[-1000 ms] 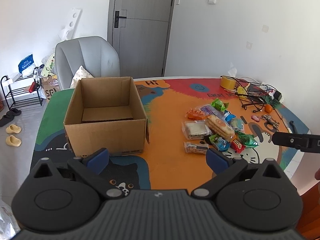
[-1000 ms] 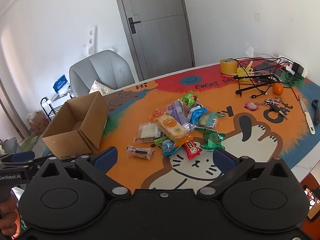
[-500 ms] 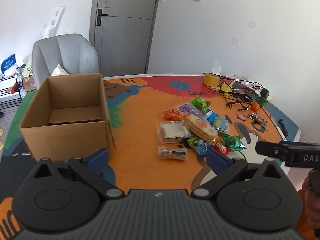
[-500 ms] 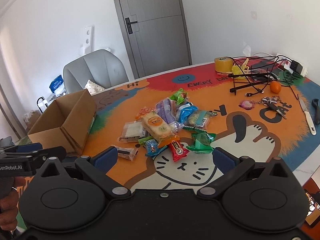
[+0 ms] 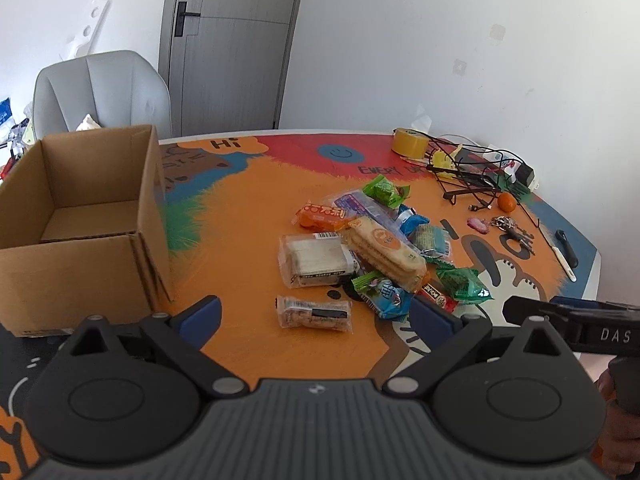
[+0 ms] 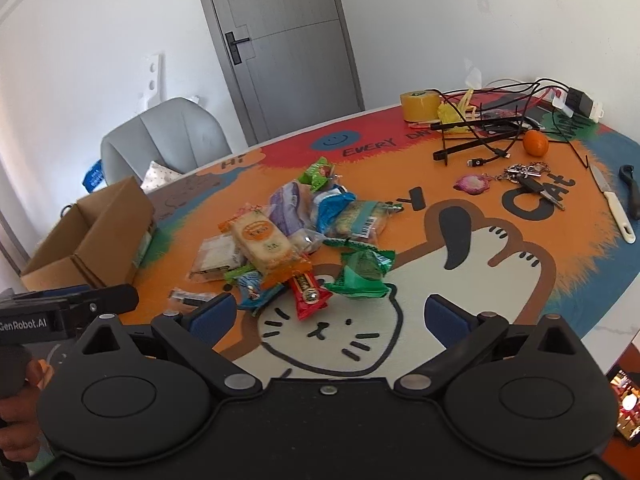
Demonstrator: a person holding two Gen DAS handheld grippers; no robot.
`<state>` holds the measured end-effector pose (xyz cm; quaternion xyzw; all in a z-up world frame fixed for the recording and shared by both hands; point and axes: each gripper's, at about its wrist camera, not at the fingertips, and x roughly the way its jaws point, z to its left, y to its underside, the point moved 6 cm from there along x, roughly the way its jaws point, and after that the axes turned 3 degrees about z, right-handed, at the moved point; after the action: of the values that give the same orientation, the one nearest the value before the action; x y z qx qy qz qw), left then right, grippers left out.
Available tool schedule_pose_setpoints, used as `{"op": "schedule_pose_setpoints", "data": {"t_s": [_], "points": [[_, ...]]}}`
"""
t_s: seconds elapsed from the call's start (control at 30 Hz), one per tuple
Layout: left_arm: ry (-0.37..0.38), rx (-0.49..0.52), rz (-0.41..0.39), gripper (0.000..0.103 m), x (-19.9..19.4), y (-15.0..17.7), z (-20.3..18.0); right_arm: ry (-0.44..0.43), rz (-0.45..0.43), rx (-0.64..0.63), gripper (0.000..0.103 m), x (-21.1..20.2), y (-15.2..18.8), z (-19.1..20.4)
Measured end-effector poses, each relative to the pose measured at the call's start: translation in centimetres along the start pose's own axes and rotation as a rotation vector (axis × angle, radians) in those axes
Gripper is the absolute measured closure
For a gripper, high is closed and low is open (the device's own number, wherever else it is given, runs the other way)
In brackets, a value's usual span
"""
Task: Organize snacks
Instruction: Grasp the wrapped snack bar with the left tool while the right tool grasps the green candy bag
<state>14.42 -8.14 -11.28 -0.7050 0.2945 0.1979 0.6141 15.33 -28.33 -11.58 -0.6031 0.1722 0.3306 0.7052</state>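
Note:
A pile of wrapped snacks [image 5: 376,244] lies mid-table on the colourful mat; it also shows in the right wrist view [image 6: 296,236]. An open, empty cardboard box [image 5: 80,216] stands at the left, and shows in the right wrist view [image 6: 92,236]. A small clear-wrapped bar [image 5: 314,314] lies apart at the pile's near side. My left gripper [image 5: 316,320] is open and empty, hovering just short of that bar. My right gripper [image 6: 328,314] is open and empty, above the red bar [image 6: 308,294] and green packet [image 6: 360,272].
At the far right lie a yellow tape roll [image 6: 420,105], black cables [image 6: 492,128], an orange [image 6: 535,144], keys [image 6: 528,176] and a knife [image 6: 612,204]. A grey chair [image 5: 100,92] stands behind the box. The table edge [image 5: 592,272] is at the right.
My left gripper has swung right, from facing the box towards the snack pile, and come closer. My right gripper has moved forward and lower over the snacks. Both stay open.

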Motion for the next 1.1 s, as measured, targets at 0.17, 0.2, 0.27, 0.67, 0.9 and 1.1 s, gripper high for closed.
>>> {"op": "schedule_pose_setpoints", "data": {"t_s": [0.17,0.2,0.27,0.67,0.9,1.1], "points": [[-0.018,0.010,0.028,0.003,2.2,0.2,-0.3,0.008,-0.004,0.012,0.001,1.1,-0.1,-0.7],[-0.021,0.003,0.038,0.003,2.7,0.2,-0.3,0.011,-0.004,0.018,0.001,1.4,-0.1,-0.9],[-0.026,-0.002,0.050,0.003,3.5,0.2,-0.3,0.026,0.002,0.027,0.001,2.0,-0.2,-1.4],[-0.073,-0.018,0.101,0.003,7.3,0.6,0.4,0.022,0.037,0.100,0.001,5.2,-0.3,-3.1],[-0.101,-0.015,0.120,0.012,8.8,0.8,0.3,0.018,0.056,0.116,0.007,6.6,-0.5,-3.5],[-0.127,0.011,0.096,0.034,8.8,0.6,0.0,0.026,0.060,0.130,0.012,7.5,-0.7,-4.0]]}}
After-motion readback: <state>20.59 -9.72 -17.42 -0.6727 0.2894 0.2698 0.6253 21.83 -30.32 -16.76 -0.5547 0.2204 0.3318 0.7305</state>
